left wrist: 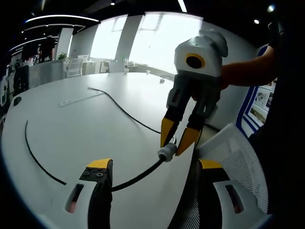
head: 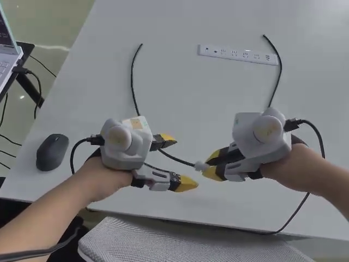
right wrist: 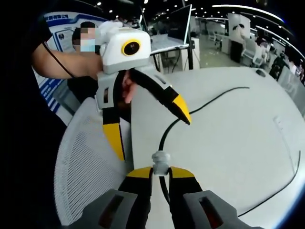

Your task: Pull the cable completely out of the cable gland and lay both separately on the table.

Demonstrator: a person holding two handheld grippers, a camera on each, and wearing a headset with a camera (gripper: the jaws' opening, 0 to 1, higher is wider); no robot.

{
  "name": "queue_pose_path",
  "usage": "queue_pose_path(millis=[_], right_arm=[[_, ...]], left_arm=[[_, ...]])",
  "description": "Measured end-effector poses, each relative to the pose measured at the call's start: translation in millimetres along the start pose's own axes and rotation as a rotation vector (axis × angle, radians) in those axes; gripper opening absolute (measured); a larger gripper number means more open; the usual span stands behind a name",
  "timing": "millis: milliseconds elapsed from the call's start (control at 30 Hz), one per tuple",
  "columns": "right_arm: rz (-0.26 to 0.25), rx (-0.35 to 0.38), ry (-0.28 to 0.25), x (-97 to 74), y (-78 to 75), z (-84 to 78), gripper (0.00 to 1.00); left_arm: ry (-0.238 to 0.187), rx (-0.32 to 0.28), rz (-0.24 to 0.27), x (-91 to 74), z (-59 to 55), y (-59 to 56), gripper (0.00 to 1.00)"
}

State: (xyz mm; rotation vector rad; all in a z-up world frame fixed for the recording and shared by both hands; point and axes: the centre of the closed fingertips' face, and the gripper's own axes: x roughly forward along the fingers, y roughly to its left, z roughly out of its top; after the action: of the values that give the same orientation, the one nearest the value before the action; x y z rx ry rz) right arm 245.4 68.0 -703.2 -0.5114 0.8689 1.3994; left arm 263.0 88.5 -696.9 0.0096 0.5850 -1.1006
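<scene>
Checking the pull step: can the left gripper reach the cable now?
Likely yes: left gripper's open jaws straddle the cable beside the cable gland held by the right gripper; nothing blocks.

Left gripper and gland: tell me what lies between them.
Black cable: in the left gripper view it passes between the jaws of the open left gripper and runs up to the gland, pinched by the right gripper.

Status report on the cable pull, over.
Left gripper open, cable between its jaws. Right gripper shut on the cable gland, cable not yet out. Power strip and mouse well apart.
</scene>
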Motion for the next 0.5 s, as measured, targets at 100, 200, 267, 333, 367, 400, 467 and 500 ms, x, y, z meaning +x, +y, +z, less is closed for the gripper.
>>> queue_pose_path(millis=[100, 200, 267, 333, 367, 400, 467, 500], right_arm=[[0.011, -0.025, 0.007, -3.1, 5.1, 1.6, 0.07], [0.019, -0.044, 0.010, -7.0, 9.2, 3.1, 0.07], [0.022, -0.062, 0.012, -10.4, 11.3, 4.4, 0.07], [0.023, -0.073, 0.013, -11.9, 11.7, 4.7, 0.07], [0.023, -0.081, 0.018, -13.2, 12.4, 4.2, 0.07], [0.027, -0.094, 0.016, -14.6, 13.6, 4.4, 0.07], [0.034, -0.100, 0.012, -16.2, 15.4, 4.6, 0.07], [0.035, -0.107, 0.011, -16.6, 16.0, 4.8, 0.07]], left_arm=[[-0.003, 0.007, -0.020, 2.3, 2.3, -3.8, 0.69], [-0.010, 0.009, -0.042, 4.1, 3.8, -7.3, 0.64], [-0.014, 0.005, -0.062, 4.9, 4.6, -10.8, 0.60], [-0.015, 0.006, -0.075, 5.4, 5.4, -13.1, 0.57], [-0.019, 0.005, -0.084, 5.8, 6.7, -14.8, 0.57], [-0.020, 0.003, -0.094, 6.0, 7.6, -16.8, 0.57], [-0.036, 0.010, -0.107, 6.3, 11.1, -19.1, 0.54], [-0.038, 0.010, -0.112, 6.3, 11.9, -19.7, 0.52]])
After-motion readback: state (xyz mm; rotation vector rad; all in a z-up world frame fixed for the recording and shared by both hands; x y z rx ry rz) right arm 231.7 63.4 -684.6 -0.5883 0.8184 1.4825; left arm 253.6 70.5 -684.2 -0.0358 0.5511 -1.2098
